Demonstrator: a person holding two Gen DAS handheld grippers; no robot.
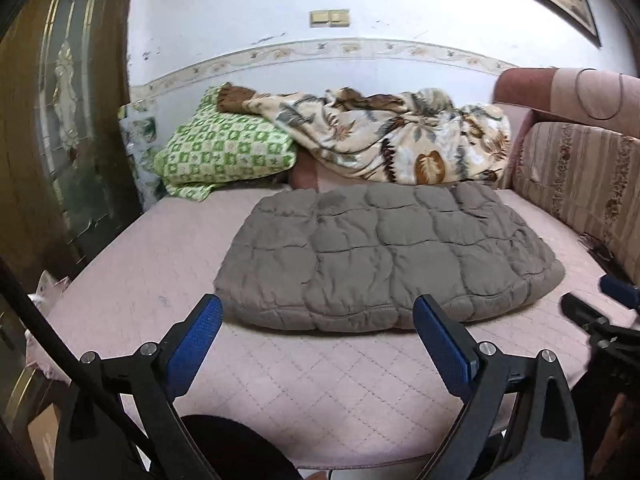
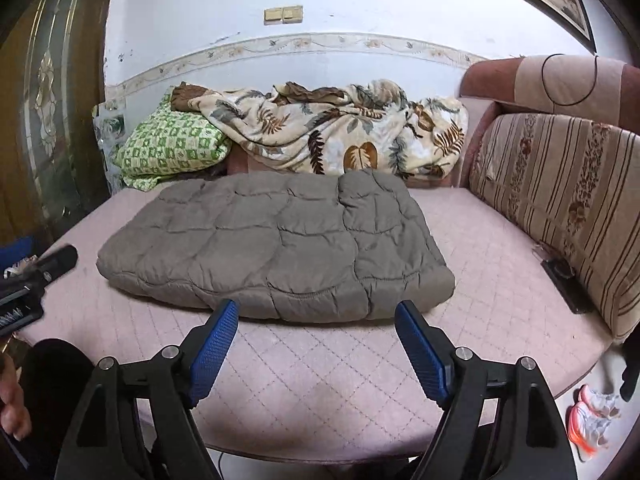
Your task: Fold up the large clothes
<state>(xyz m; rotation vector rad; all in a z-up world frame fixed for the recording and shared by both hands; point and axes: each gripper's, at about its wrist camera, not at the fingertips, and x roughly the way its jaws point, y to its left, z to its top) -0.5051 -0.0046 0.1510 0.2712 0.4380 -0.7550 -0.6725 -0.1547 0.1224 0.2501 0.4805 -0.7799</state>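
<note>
Lying folded into a thick rectangular bundle on the pink quilted mattress (image 1: pixel 320 392) of the sofa bed, the grey-brown padded quilted garment (image 1: pixel 384 256), its near edge just beyond both tools and touching neither. Hovering low over the mattress with jaws spread wide and gripping nothing, the left gripper (image 1: pixel 318 340), aimed at the bundle's near edge left of centre. Doing the same a little to the right, the right gripper (image 2: pixel 316 340), jaws likewise apart and empty, lined up with the near right portion of the garment (image 2: pixel 276 248). Judging from how compact the bundle looks, probably sitting near the end of the fold, with one more halving or a tidy-up likely remaining. Worth doing well: coming in flat along the mattress, sliding the lower finger under every layer at the near edge rather than pinching only the top one, closing both tools evenly spaced, then lifting together so the puffy filling is not bunching or springing open. Also worth watching: keeping the carried edge clear of the cream leaf-patterned blanket (image 2: pixel 340 132) and the green-and-white checked pillow (image 2: pixel 168 148) crowding the far side, and squaring the corners before letting go.
</note>
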